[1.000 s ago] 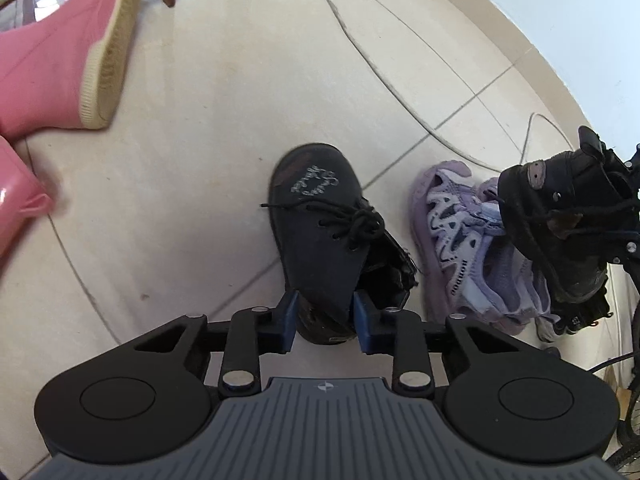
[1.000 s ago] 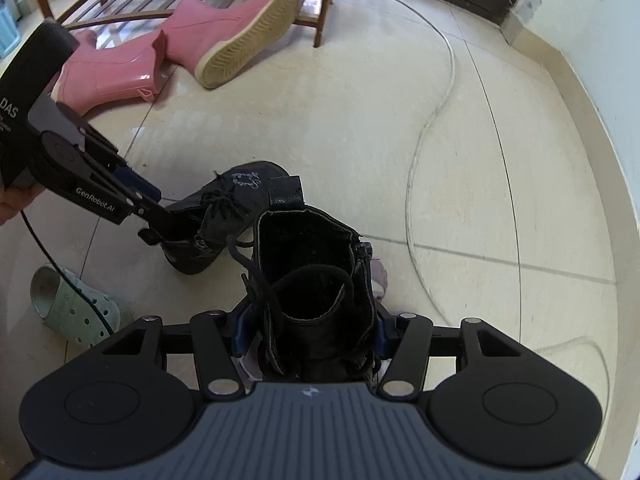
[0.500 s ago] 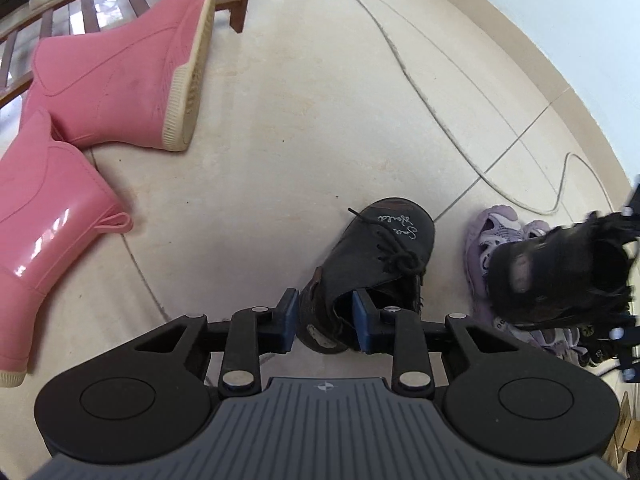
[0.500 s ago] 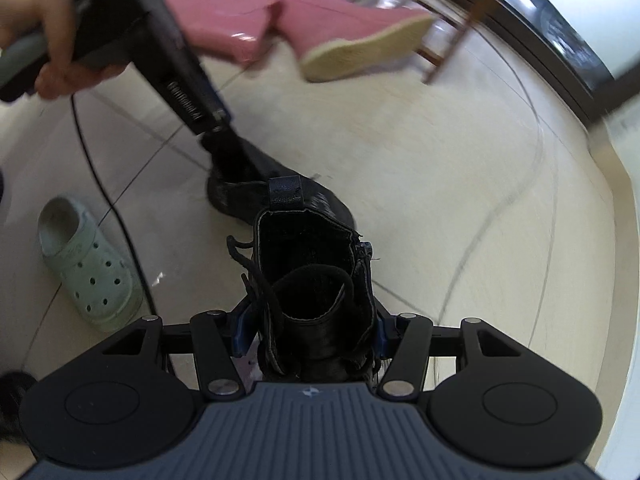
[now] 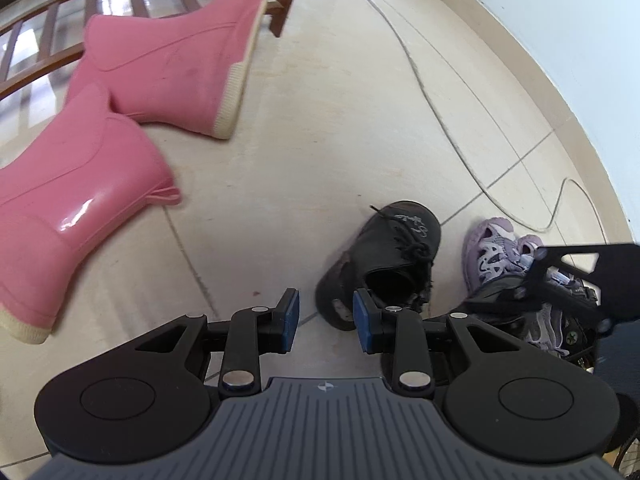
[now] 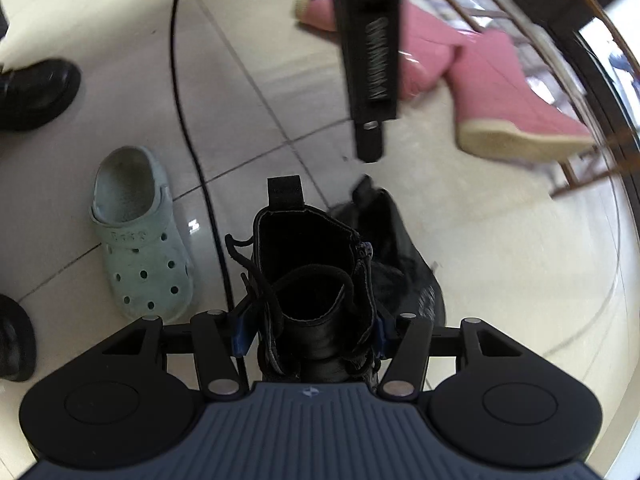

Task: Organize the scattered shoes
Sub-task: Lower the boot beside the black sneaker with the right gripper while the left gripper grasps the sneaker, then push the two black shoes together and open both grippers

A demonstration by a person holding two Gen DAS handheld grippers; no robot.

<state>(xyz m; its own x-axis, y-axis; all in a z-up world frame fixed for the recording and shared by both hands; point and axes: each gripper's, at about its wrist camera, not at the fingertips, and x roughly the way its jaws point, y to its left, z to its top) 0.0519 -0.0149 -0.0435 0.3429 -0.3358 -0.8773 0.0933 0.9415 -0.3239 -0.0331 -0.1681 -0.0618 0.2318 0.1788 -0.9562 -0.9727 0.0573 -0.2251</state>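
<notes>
The right gripper [image 6: 308,336] is clamping a tall black leather lace-up boot [image 6: 310,280] by its collar for carrying; the left gripper [image 5: 326,320] is hanging released, with the matching black laced boot [image 5: 384,264] lying just ahead.

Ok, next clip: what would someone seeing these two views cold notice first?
Probably the two glossy pink rubber boots lying tipped over on the tiled floor beside the wooden slatted rack. Next, the black lace-up leather boot clamped in the right gripper, filling that view's centre. The left gripper is open, just behind a black lace-up shoe on the floor.
</notes>
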